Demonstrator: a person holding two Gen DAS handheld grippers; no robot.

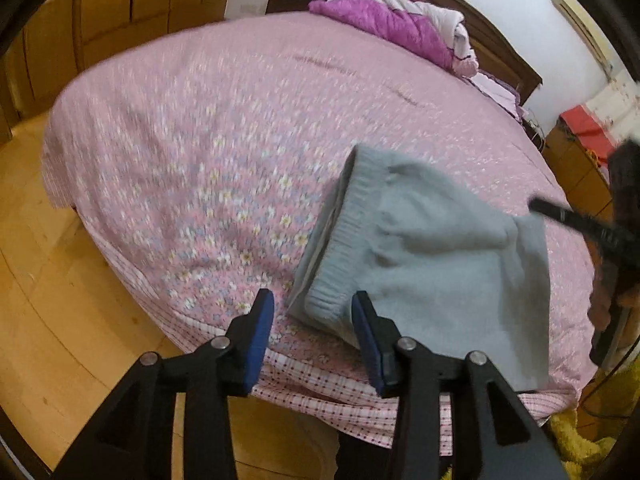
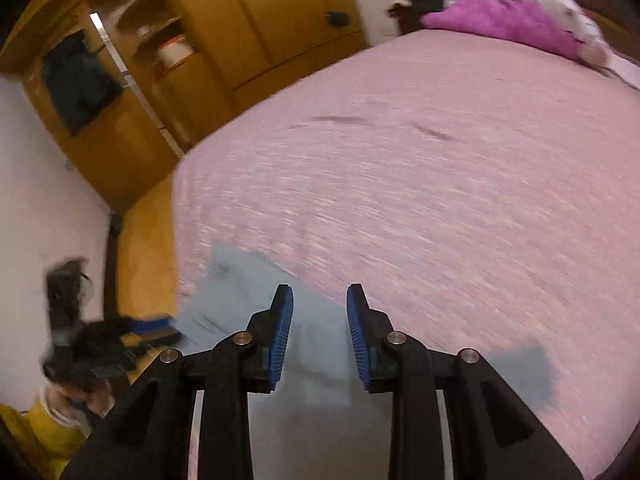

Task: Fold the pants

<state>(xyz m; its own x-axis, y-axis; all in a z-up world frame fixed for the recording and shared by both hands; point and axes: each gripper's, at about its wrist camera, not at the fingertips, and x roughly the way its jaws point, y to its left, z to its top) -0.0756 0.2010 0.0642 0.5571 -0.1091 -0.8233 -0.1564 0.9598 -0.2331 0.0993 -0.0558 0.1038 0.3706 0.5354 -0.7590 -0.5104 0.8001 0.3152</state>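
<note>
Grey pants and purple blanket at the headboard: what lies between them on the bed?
Nothing lies there. In the left wrist view, only bare pink floral bedspread stretches from the grey pants to the purple blanket.

The pants point(image 1: 424, 256) are laid folded on the bed point(image 1: 200, 140), near its front edge and toward its right side in the left wrist view. The left gripper point(image 1: 314, 308) is held above that front edge, just before the near corner of the pants, with nothing between its jaws. The right gripper point(image 2: 320, 304) is held over the pants, apart from them. A pile of bedding point(image 1: 404, 20) is placed at the far end of the bed, against the headboard point(image 1: 500, 52). A wardrobe point(image 2: 248, 24) is seen behind the bed on the left.
</note>
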